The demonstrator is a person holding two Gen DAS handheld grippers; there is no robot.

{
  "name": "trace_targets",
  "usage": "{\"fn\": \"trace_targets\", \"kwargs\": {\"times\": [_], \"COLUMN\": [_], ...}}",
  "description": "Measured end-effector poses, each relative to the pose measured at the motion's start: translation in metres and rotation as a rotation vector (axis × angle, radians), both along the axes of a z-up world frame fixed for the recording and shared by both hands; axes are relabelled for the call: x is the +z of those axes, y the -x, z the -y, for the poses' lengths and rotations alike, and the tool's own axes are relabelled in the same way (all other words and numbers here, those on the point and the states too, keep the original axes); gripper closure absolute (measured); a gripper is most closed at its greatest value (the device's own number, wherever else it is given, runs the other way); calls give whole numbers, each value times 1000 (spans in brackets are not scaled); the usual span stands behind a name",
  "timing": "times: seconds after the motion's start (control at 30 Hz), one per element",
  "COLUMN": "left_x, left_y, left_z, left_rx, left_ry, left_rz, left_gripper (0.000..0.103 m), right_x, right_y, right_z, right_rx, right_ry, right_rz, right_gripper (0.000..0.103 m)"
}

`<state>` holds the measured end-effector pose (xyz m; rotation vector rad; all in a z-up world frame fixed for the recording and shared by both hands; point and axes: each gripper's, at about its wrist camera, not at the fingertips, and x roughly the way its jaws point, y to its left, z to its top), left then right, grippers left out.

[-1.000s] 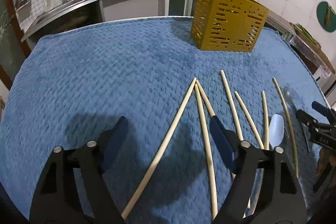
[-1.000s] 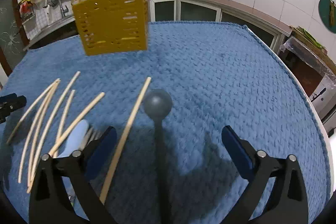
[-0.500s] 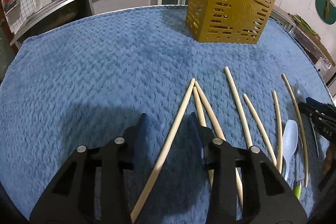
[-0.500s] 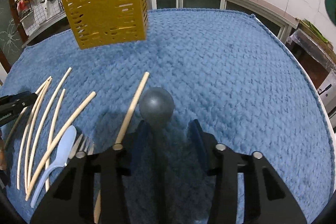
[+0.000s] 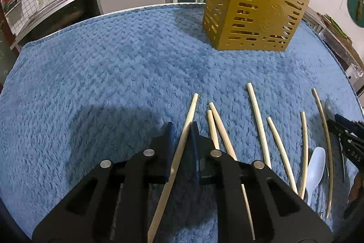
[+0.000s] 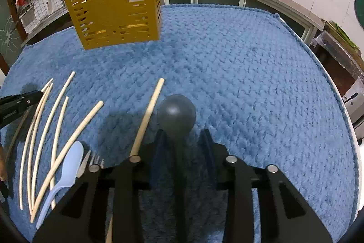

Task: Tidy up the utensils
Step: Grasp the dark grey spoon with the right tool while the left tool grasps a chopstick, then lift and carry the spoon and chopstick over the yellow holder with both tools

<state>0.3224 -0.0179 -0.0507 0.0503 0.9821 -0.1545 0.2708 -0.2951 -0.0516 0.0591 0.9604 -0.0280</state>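
- Tabletop (image 5: 91,83): covered by a blue pile cloth; soft footing keeps loose utensils from rolling.
- Rack (image 5: 252,15): yellow, slotted, upright at the far side, well apart from the utensils; likely their destination.
- Left claw (image 5: 180,129): jaws closing, a chopstick (image 5: 191,111) between them, pads touching or nearly so; the stick lies flat, long axis running away from the camera.
- Right claw (image 6: 182,136): jaws closing astride a dark ladle (image 6: 176,114), not yet pressing; bowl end points to the far side, handle toward the camera.
- Remaining chopsticks (image 5: 259,122): fanned between the claws, all roughly pointing toward the rack.
- Pale spoon (image 6: 70,161), fork (image 6: 94,159): beside the fan.
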Motion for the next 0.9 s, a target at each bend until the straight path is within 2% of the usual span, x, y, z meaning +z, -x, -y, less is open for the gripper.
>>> {"fn": "trace_targets", "kwargs": {"times": [0.1, 0.17, 0.43, 0.63, 0.9], "left_x": [1, 2, 3, 16, 31], "left_y": [-2, -3, -3, 7, 20], "left_z": [-1, -4, -15, -23, -40], "left_rx": [12, 27, 80, 97, 119], "left_ry": [8, 22, 76, 128, 261], "left_rz": [-9, -18, -29, 13, 41], "left_gripper": [94, 96, 98, 99, 99], "right_x": [1, 1, 1, 5, 28], "right_y": [-1, -2, -3, 2, 11], "right_z": [0, 0, 5, 14, 15], "right_rx": [1, 5, 1, -9, 3], "right_ry": [-9, -20, -53, -110, -146], "right_rz": [-3, -8, -12, 17, 99], "right_gripper": [80, 89, 93, 94, 95]}}
